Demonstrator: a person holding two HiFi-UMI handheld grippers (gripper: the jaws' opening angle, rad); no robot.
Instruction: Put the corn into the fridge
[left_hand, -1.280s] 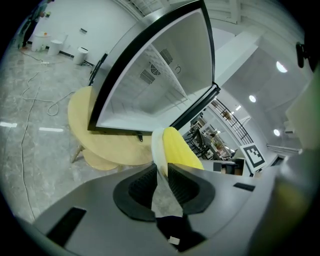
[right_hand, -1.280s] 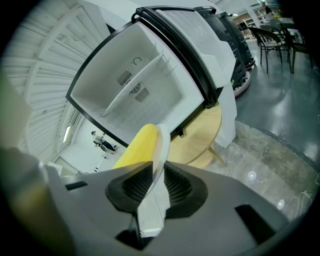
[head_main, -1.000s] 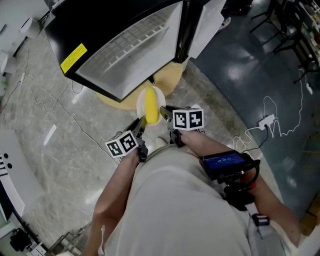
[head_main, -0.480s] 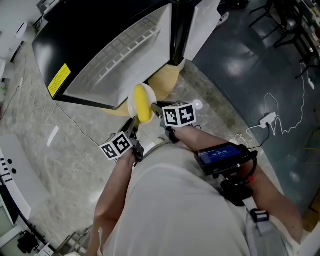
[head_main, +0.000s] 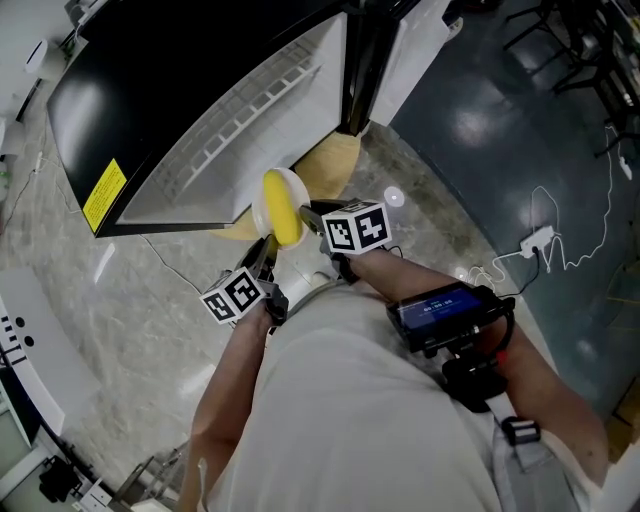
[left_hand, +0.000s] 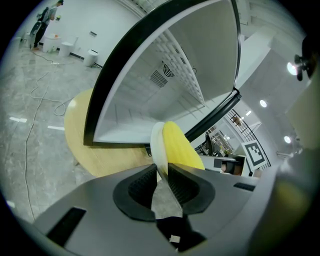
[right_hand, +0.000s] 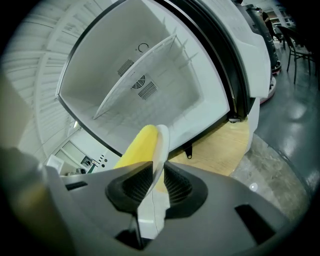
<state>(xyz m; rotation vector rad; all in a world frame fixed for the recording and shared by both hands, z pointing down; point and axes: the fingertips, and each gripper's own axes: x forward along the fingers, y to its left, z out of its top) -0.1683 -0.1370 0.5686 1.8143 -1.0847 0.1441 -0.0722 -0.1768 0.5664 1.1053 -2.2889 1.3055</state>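
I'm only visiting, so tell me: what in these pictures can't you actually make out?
Corn: both gripper views, near end hidden behind the jaws and plate.
Fridge: head view, far part cut off by the top edge.
Yellow sticker: head view, print too small to read.

The fridge (head_main: 200, 110) stands on the desk (head_main: 335, 160), cavity facing the person, its door (head_main: 415, 55) swung out at the right. A wire shelf (right_hand: 135, 75) sits inside the cavity. Just before the fridge opening, above the desk's near edge, is the plate (head_main: 257, 205), with the corn (head_main: 283, 208) lying on it. The left hand-held gripper (head_main: 268, 250) has the plate's near-left rim between its jaws, and the right hand-held gripper (head_main: 308, 212) has the right rim. A power strip (head_main: 535, 240) lies on the floor (head_main: 130, 300), well to the right.
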